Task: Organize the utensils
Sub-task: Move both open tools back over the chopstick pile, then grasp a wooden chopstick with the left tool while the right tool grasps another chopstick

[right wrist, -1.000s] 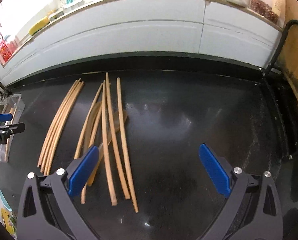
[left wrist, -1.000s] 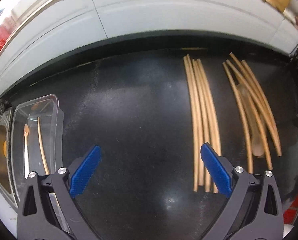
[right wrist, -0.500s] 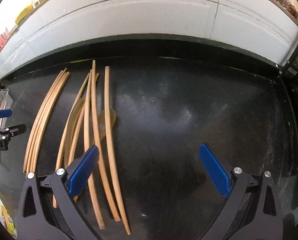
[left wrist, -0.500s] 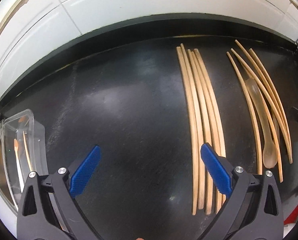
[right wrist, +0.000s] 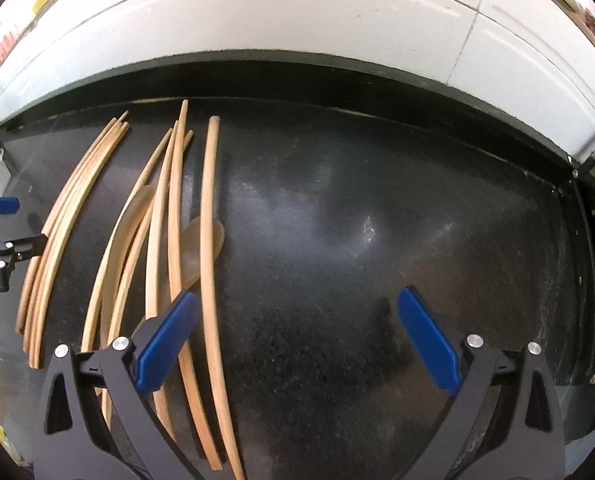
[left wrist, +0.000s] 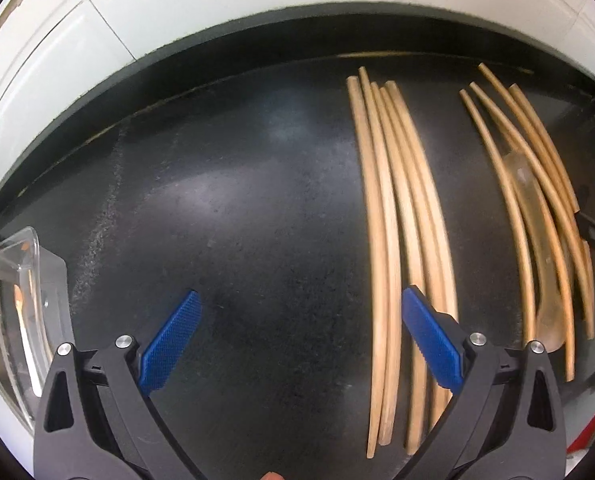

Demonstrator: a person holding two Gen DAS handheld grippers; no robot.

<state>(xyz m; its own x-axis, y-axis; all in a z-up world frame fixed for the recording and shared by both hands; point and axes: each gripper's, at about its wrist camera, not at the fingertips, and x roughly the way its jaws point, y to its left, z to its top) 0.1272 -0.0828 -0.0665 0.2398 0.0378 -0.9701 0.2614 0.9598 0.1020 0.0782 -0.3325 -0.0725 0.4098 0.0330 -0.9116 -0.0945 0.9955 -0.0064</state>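
Both grippers are spread wide with nothing in them. Left gripper [left wrist: 299, 338] hangs over the black counter [left wrist: 237, 220], its right pad above a tight bundle of 5 chopsticks [left wrist: 393, 220]. Right gripper [right wrist: 297, 336] sits low beside the loose chopsticks [right wrist: 207, 240] piled over a spoon [right wrist: 195, 246].

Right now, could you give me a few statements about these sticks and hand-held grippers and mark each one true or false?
1. Both hand-held grippers, left and right, are open and hold nothing. True.
2. The chopsticks lie in two groups: a tidy bundle and a loose pile. True.
3. A translucent spoon lies on top of the loose pile. False: chopsticks cross over it.
4. The clear container is empty. False: it holds a small spoon and a chopstick.
5. The countertop is white. False: it is black.
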